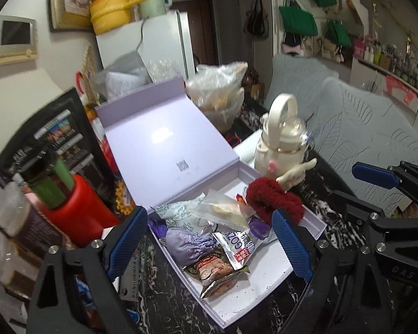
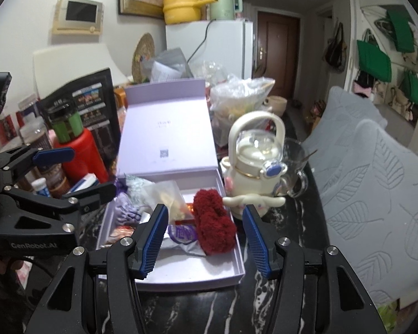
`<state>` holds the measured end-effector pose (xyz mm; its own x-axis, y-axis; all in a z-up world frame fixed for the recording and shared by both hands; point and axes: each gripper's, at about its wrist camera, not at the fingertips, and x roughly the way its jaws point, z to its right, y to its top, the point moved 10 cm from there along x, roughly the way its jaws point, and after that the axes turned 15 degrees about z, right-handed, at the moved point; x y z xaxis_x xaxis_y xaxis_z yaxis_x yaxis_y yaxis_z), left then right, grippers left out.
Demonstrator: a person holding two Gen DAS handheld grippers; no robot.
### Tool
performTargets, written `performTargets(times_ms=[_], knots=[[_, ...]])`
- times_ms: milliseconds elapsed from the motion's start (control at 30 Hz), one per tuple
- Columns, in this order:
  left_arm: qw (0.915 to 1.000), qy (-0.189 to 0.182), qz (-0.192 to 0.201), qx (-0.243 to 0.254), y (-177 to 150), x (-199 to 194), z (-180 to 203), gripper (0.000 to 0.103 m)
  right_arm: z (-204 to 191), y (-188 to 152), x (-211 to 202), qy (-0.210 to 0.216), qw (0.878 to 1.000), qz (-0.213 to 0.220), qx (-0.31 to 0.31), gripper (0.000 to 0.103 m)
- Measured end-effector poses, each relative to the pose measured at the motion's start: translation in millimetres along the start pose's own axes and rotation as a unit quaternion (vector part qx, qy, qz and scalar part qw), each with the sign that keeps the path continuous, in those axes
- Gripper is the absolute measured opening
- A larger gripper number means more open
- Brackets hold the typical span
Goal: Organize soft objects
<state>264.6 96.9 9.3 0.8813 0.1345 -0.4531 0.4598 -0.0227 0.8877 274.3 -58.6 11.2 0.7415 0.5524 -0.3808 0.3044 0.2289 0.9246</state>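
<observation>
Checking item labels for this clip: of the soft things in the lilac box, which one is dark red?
The fuzzy knitted piece along the box's right wall, beside the cream kettle. The drawstring pouch is lilac; the rest are packets.

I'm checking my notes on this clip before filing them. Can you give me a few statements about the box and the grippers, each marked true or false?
1. The lavender box has its lid standing open. True.
2. The red fuzzy item lies on the table outside the box. False: it lies inside the box, by its right wall.
3. The left gripper is clamped on the lavender drawstring pouch. False: its jaws stand wide apart, with nothing pressed between them.
4. The right gripper holds nothing. True.
5. A cream kettle-shaped bottle stands on the table to the right of the box. True.
6. The snack packets are stacked on top of the lid. False: they lie inside the box.
</observation>
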Motion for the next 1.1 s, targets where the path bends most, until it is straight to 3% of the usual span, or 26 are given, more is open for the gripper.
performTargets(times_ms=[233,533,667,1100], knots=[[0.9982,0.009,0.059,0.001,22,-51,-6,0.092,-17,17,-37,-0.001,0.999,0.038,-0.014,0.056],[0.9948,0.008,0.101,0.000,22,-103,-13,0.092,-38,21,-82,-0.006,0.997,0.075,-0.024,0.068],[0.9941,0.010,0.108,-0.007,13,-122,-18,0.099,-44,17,-98,-0.009,0.996,0.087,-0.024,0.080],[0.9946,0.005,0.100,-0.030,-34,-154,-22,0.100,-66,-14,-139,-0.033,0.994,0.100,-0.023,0.085]])
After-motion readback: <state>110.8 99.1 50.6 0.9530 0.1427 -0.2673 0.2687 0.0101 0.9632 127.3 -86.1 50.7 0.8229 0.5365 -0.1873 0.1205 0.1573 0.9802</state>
